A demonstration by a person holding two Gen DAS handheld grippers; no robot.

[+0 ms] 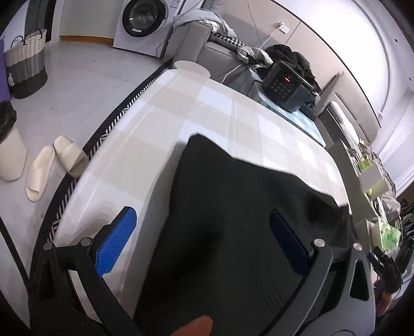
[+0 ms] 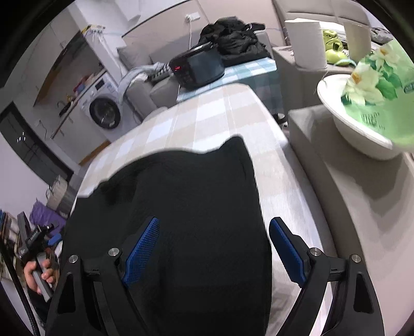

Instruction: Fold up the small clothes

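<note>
A black knit garment [image 1: 233, 206] lies spread on the table's checked cloth [image 1: 207, 111], its far edge rising to a corner. My left gripper [image 1: 201, 241] hovers over its near left part with jaws wide open; the left blue pad [image 1: 116, 243] is over bare cloth and the right pad [image 1: 287, 240] over the fabric. In the right wrist view the same garment [image 2: 181, 193] fills the middle. My right gripper [image 2: 214, 250] stands open above its right edge, nothing pinched. The left gripper's handle [image 2: 33, 245], held in a hand, shows at far left.
A black keypad appliance [image 1: 284, 85] sits beyond the table's far end, with a dark clothes pile [image 2: 233, 33] behind it. To the right, a white bowl [image 2: 362, 139] holding a green packet rests on a grey ledge. On the floor to the left are slippers [image 1: 51, 165], a laundry basket [image 1: 26, 62] and a washing machine [image 1: 142, 18].
</note>
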